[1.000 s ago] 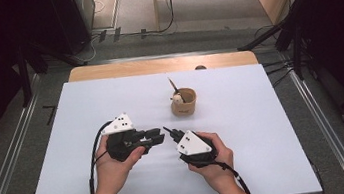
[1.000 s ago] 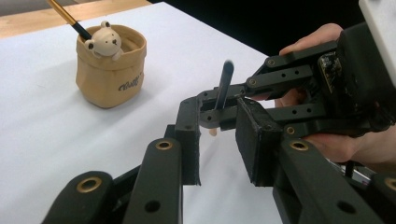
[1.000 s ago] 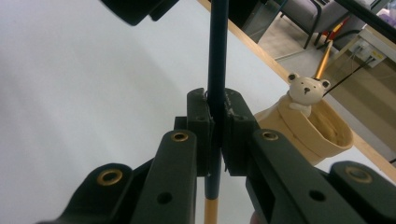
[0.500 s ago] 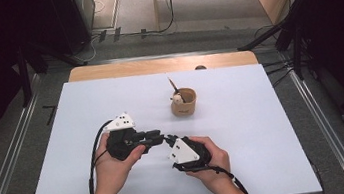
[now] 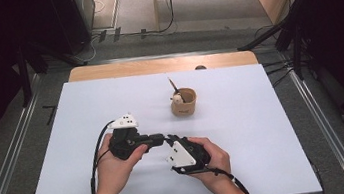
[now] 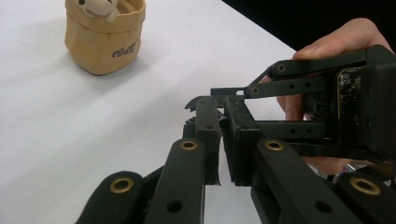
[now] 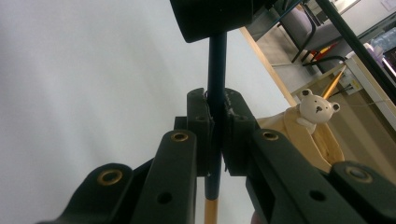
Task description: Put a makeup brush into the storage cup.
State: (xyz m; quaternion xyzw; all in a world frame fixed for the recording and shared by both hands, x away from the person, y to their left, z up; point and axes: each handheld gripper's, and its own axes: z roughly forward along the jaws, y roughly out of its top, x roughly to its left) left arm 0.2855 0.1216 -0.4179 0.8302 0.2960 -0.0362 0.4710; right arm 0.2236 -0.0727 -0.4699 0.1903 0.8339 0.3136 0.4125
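My two grippers meet tip to tip at the front middle of the white table [image 5: 270, 129]. The right gripper [image 7: 216, 135] is shut on a dark blue pencil [image 7: 216, 70] with a yellow lower part. The pencil runs across its jaws and up into the black tip of the left gripper [image 5: 158, 140]. In the left gripper view the left gripper [image 6: 222, 140] has its jaws drawn close around a narrow gap, where the pencil is hidden. The right gripper [image 5: 171, 141] crosses just beyond, held by a hand [image 6: 336, 46].
A tan fabric pouch [image 5: 183, 105] stands upright behind the grippers, holding a white bear-headed pen [image 7: 317, 109] and an orange pencil [image 7: 334, 84]. A bare wooden strip [image 5: 156, 66] runs along the table's far edge. Dark stands and cables sit on the floor beyond.
The right gripper has moved left and toward the person, bringing its jaws up against the left gripper's tips. The left gripper shifted slightly toward the person. The pouch has not moved.
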